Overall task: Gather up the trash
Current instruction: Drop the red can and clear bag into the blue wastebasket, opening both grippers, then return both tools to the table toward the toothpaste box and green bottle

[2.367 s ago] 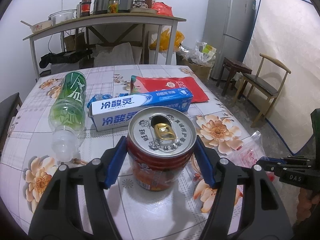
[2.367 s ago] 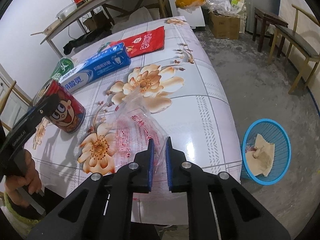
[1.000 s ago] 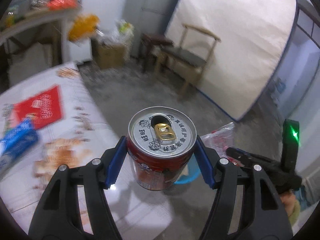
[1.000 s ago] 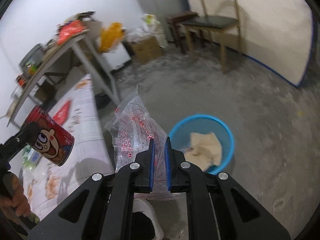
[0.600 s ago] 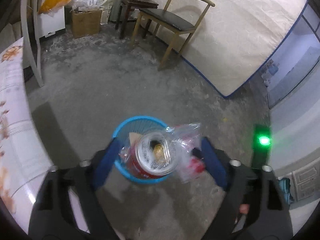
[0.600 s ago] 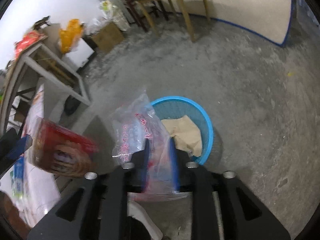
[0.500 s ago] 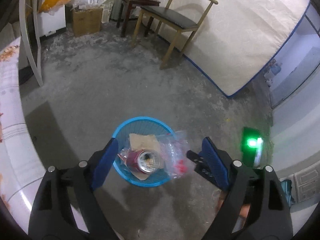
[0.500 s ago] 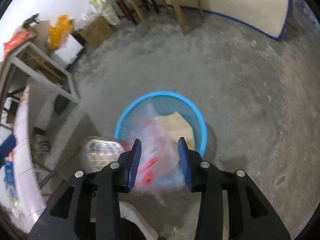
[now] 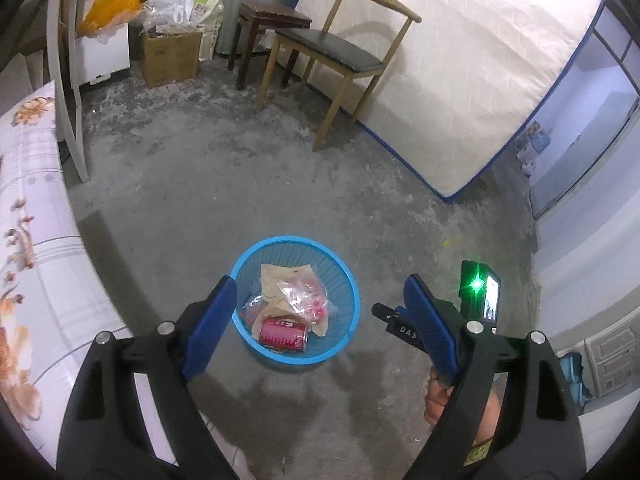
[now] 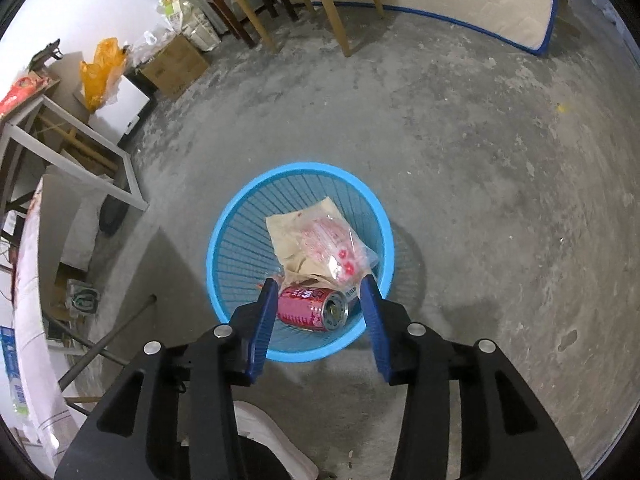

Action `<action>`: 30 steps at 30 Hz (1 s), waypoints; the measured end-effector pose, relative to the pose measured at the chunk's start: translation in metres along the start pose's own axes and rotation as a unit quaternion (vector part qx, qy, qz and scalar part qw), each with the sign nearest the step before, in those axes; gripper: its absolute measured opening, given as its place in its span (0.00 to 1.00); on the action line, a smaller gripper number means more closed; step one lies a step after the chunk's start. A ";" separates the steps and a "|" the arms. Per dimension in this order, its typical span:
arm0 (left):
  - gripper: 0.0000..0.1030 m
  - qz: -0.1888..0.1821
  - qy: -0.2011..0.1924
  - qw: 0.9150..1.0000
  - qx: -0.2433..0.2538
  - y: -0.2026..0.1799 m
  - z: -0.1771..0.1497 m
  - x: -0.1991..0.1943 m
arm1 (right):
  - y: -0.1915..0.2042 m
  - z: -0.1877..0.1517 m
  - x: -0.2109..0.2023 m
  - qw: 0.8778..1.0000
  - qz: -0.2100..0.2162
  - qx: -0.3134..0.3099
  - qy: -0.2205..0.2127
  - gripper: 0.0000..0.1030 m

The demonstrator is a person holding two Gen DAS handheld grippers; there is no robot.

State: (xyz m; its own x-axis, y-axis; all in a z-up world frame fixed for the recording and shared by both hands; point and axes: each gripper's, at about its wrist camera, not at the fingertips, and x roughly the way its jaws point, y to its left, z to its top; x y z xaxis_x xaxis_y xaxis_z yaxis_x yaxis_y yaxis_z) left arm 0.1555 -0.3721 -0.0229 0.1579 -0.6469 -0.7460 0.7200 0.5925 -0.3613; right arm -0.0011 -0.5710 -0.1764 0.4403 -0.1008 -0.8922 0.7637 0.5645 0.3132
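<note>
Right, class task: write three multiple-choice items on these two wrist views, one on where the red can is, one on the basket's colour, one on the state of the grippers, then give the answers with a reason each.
1. Where is the red can?
A. on the table
B. lying in the basket
C. between the left gripper's pads

2. What colour is the basket?
A. blue
B. green
C. white

3. How do the two grippers stand?
A. both clamped on trash
B. only the right one holding a bag
C. both open, holding nothing

Answers:
1. B: the can lies on its side inside the basket, beside the clear plastic bag and the brown paper.
2. A: its rim and mesh walls are bright blue.
3. C: the left gripper and the right gripper hover above the basket with nothing between their pads; the right jaws have just been opening.
</note>
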 end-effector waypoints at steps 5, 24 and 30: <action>0.79 0.002 -0.026 1.000 0.010 0.004 -0.016 -0.042 | 0.014 -0.014 -0.034 0.999 0.026 -0.020 -0.020 0.54; 0.79 0.134 -0.163 0.976 -0.050 0.118 -0.126 -0.218 | 0.201 -0.049 -0.134 0.956 0.154 -0.245 -0.038 0.62; 0.79 0.186 -0.203 0.953 -0.128 0.179 -0.169 -0.272 | 0.323 -0.097 -0.159 0.880 0.202 -0.423 -0.068 0.71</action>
State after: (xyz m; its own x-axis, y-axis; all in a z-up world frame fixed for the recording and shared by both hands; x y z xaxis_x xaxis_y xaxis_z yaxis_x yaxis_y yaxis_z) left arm 0.1270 -0.0086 0.0210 0.6562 -0.4705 -0.5900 0.3833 0.8813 -0.2765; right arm 0.1300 -0.2929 0.0351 0.6913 0.1847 -0.6985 -0.0692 0.9793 0.1905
